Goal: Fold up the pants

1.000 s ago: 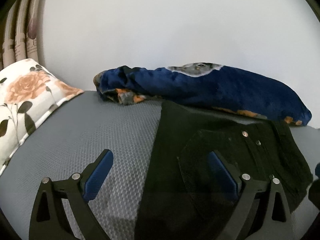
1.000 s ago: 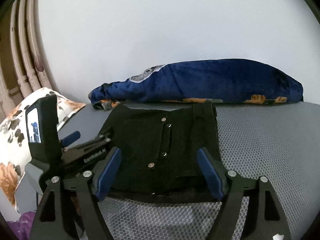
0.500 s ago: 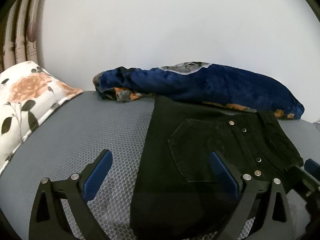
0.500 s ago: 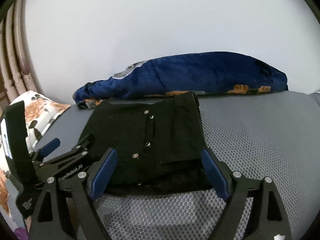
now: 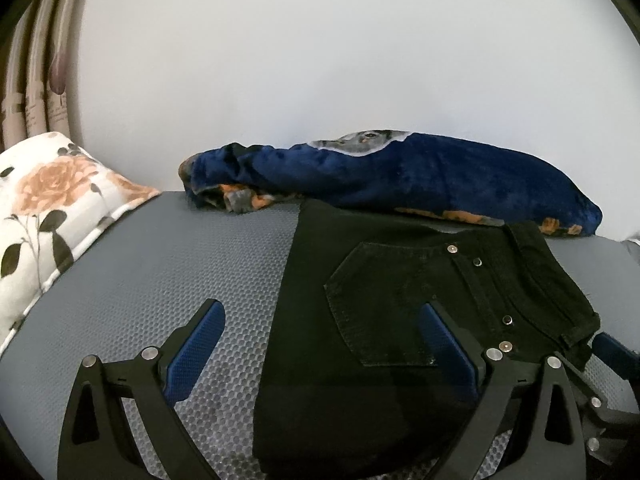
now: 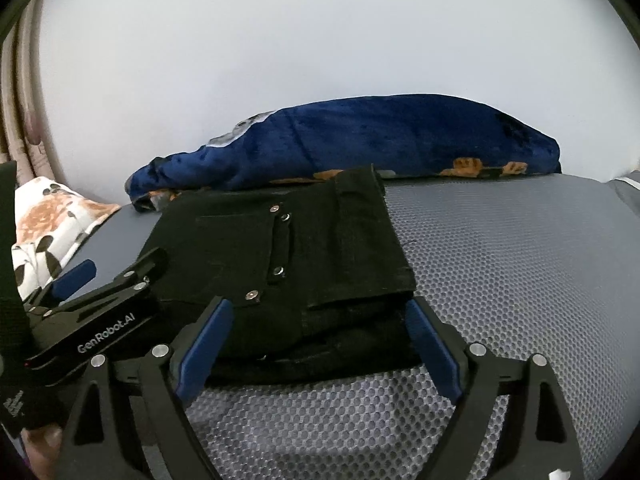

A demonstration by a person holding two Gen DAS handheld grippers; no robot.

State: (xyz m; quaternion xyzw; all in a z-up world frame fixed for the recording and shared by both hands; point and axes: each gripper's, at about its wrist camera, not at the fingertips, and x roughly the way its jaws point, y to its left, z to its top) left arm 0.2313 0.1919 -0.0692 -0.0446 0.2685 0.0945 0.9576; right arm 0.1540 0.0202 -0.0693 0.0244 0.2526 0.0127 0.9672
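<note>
Folded black pants (image 5: 400,300) lie in a flat stack on the grey mesh mattress (image 5: 160,280), back pocket and metal snaps facing up. My left gripper (image 5: 320,308) is open, low over the stack's left edge, one finger above bare mattress and the other above the fabric. The right wrist view shows the pants (image 6: 280,248) straight ahead. My right gripper (image 6: 317,306) straddles their near folded edge; its jaws are opening and the blue pads do not press on the cloth. The left gripper (image 6: 116,268) sits at the stack's left side.
A rolled dark blue plush blanket (image 5: 400,176) lies along the white wall, touching the pants' far edge. A floral pillow (image 5: 48,216) and curtain folds (image 5: 36,80) are at the left. Bare mattress (image 6: 520,260) stretches right of the pants. A hand (image 6: 40,444) holds the left gripper.
The right gripper has sunk toward the pants' near edge and its jaws have spread wider. The top fold of the pants now lies flatter. The left gripper has barely moved.
</note>
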